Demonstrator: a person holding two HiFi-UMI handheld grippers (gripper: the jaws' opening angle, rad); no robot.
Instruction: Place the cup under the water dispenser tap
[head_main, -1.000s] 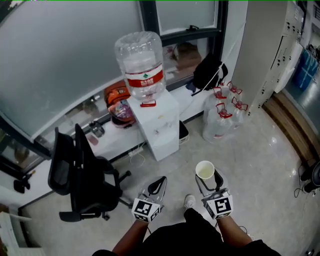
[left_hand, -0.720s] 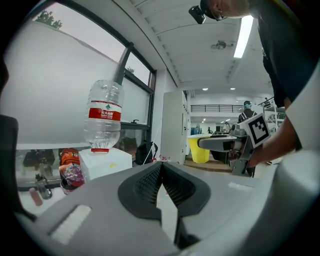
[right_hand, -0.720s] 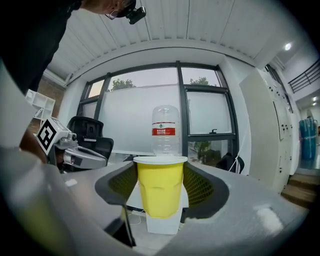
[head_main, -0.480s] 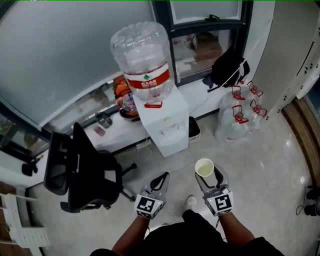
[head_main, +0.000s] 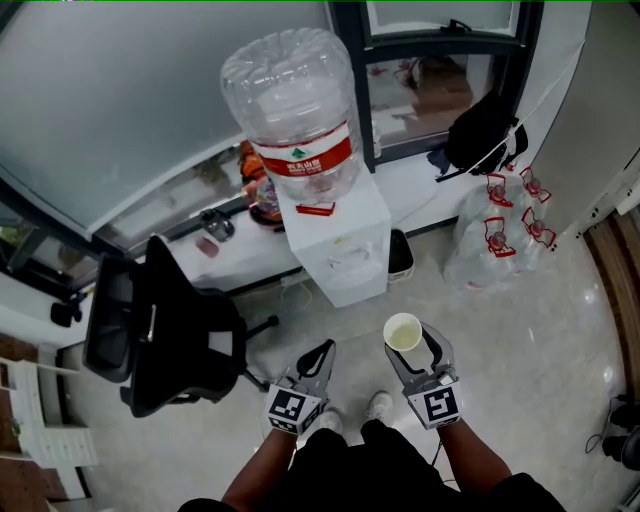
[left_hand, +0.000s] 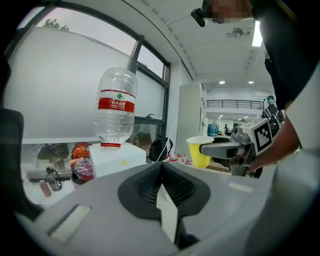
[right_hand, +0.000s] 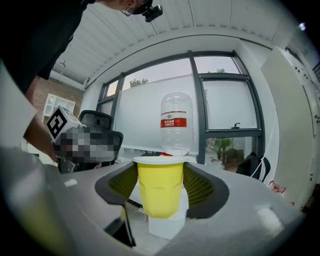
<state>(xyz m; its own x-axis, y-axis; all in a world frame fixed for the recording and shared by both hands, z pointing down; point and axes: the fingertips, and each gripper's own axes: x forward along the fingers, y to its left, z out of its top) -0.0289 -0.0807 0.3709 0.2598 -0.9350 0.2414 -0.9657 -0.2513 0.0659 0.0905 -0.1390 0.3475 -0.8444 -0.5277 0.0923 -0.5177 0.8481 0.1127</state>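
A yellow paper cup (right_hand: 160, 192) with a white rim stands upright between the jaws of my right gripper (head_main: 412, 348), which is shut on it; the cup (head_main: 402, 332) (left_hand: 199, 152) also shows in the other two views. Ahead stands a white water dispenser (head_main: 338, 246) (left_hand: 117, 159) topped by a large clear bottle (head_main: 295, 108) (right_hand: 176, 123) with a red label. The cup is still well short of the dispenser, out over the floor. My left gripper (head_main: 318, 361) hangs to the left of the right one, jaws together with nothing between them (left_hand: 161, 171).
A black office chair (head_main: 160, 325) stands left of the dispenser. Clear water jugs with red caps (head_main: 500, 235) sit on the floor to its right, a black bag (head_main: 480, 135) lies on the window ledge above them. A low white shelf (head_main: 230, 255) with clutter runs along the window.
Both grippers have moved forward toward the dispenser, which now looms larger and closer in the head view. The cup stays held in the right gripper.
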